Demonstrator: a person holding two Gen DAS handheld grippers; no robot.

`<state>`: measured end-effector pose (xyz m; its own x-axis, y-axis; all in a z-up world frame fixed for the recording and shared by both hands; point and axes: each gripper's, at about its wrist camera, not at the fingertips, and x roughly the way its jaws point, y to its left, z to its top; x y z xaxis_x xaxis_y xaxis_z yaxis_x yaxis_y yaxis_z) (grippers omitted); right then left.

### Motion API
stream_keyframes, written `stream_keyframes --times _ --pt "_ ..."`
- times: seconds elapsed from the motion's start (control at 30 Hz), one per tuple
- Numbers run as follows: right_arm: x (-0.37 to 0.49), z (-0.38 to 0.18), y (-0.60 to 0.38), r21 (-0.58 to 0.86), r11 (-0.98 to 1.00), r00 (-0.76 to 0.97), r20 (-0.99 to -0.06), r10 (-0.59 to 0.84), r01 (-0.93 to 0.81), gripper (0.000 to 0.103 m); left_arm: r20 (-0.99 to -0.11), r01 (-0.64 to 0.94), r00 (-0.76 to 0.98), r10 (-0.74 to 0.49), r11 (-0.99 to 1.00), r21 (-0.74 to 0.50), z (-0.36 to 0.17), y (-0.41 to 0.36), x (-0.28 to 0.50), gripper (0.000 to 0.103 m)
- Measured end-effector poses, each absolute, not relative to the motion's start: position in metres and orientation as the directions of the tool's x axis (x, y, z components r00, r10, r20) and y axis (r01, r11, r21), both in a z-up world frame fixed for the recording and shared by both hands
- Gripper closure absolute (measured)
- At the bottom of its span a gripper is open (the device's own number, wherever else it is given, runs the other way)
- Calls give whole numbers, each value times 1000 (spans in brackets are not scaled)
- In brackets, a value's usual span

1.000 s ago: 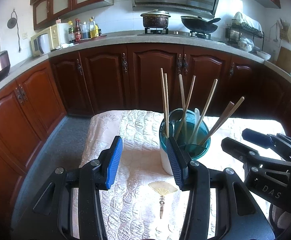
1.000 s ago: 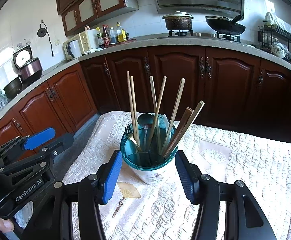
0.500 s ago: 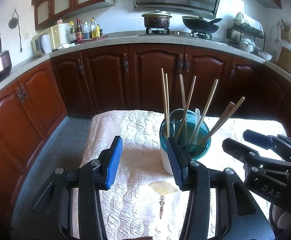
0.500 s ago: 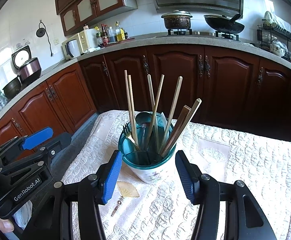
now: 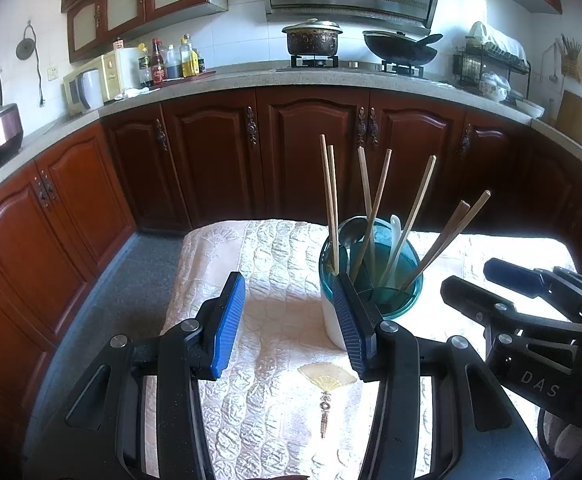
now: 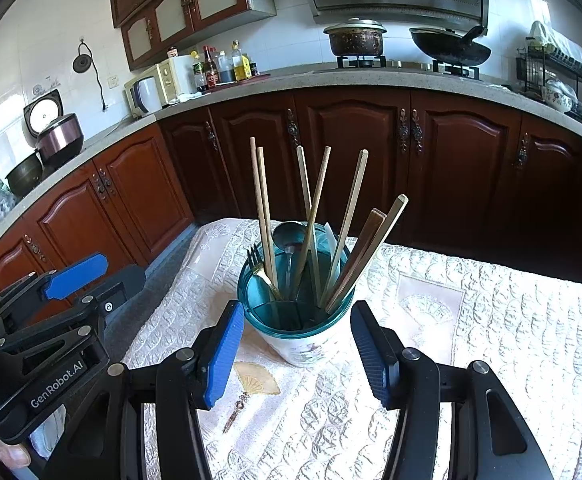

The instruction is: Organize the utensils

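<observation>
A white utensil holder with a teal rim (image 6: 297, 330) stands on the quilted table cloth (image 6: 491, 344). It holds several wooden chopsticks (image 6: 265, 216), a gold fork (image 6: 261, 266), a metal spoon (image 6: 289, 236) and a white spoon. It also shows in the left wrist view (image 5: 371, 280). My right gripper (image 6: 297, 350) is open and empty, its fingers just in front of the holder on either side. My left gripper (image 5: 289, 320) is open and empty, to the left of the holder, its right finger in front of the holder's left edge.
A small fan-shaped charm (image 6: 255, 380) lies on the cloth in front of the holder. Dark wooden cabinets (image 5: 311, 160) and a counter with a microwave (image 5: 91, 84), bottles, a pot (image 5: 311, 40) and a wok run behind. The table's left edge drops to grey floor (image 5: 131, 280).
Both views have shifted very slightly; the holder sits a touch lower and closer in the right wrist view. Both grippers stay open.
</observation>
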<state>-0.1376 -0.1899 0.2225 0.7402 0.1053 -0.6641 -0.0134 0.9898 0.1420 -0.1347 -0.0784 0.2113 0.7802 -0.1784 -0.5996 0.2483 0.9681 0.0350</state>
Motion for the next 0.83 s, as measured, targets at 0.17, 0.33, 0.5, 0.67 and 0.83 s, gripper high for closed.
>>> stream_keyframes --times 0.17,0.33,0.5,0.67,0.83 --pt "-137 222 -190 142 990 740 -665 105 -13 50 -601 250 779 -180 968 33 211 -80 -135 58" --pt "-137 222 -191 142 990 739 -665 106 -14 50 -599 251 780 -179 967 38 211 -81 -135 58" --pt "-137 221 -191 141 990 737 -667 105 -13 50 -604 252 776 -183 967 31 210 -81 -135 58" --pt "-136 218 -191 143 990 734 -671 106 -12 49 -603 257 775 -186 966 31 209 -83 -135 58" --pt "-137 216 -192 144 990 732 -673 104 -9 49 -602 254 777 -187 967 28 208 -83 -133 58"
